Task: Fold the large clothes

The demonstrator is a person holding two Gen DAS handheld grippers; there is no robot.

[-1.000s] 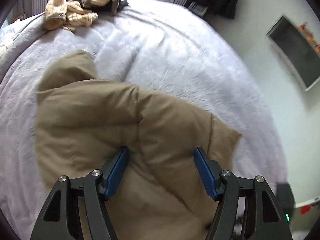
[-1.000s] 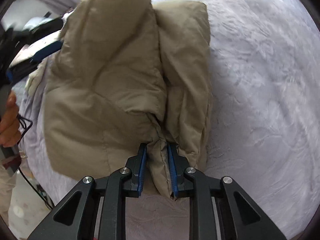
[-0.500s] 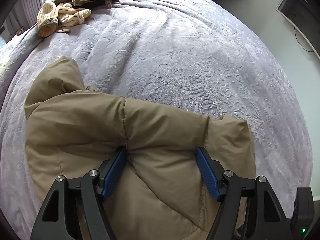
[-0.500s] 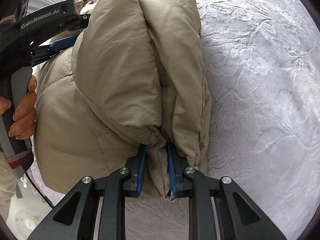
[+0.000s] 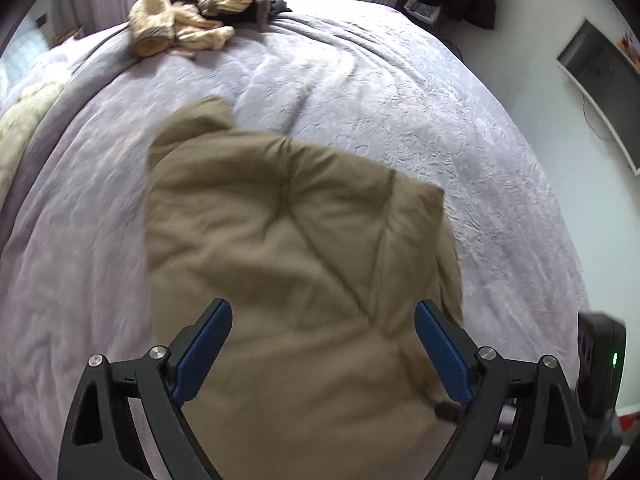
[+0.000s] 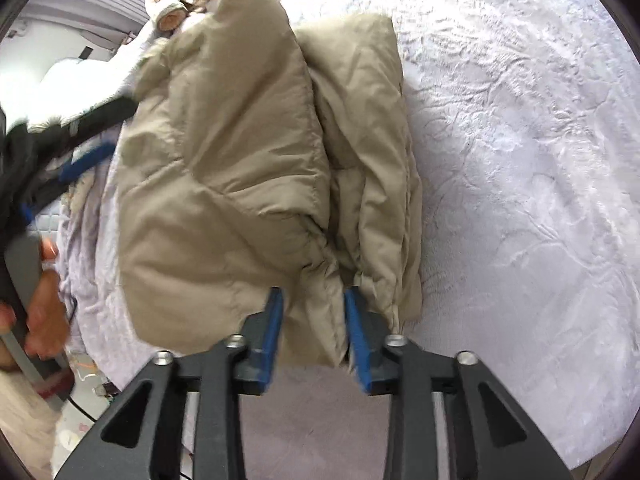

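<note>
A tan padded jacket (image 5: 304, 264) lies folded in puffy layers on a bed covered by a pale lilac embossed bedspread (image 5: 440, 128). In the left wrist view, the left tongs (image 5: 322, 346) are spread wide, their blue pads on either side of the jacket's near part; the view is blurred, and whether the pads touch the fabric cannot be told. In the right wrist view, the right tongs (image 6: 314, 334) stand partly apart, with a bunched edge of the jacket (image 6: 248, 168) between the two blue pads; the pads look slightly clear of the cloth, so a firm grip is not evident. The jacket sits toward the bed's near edge, folded lengthwise into two thick rolls side by side. At the bed's far corner rests a heap of cream, striped clothing (image 5: 192, 20). A hand (image 6: 38, 300) holding the other tool appears blurred at the left of the right wrist view. A dark screen (image 5: 600, 80) hangs on the white wall beyond the bed.
</note>
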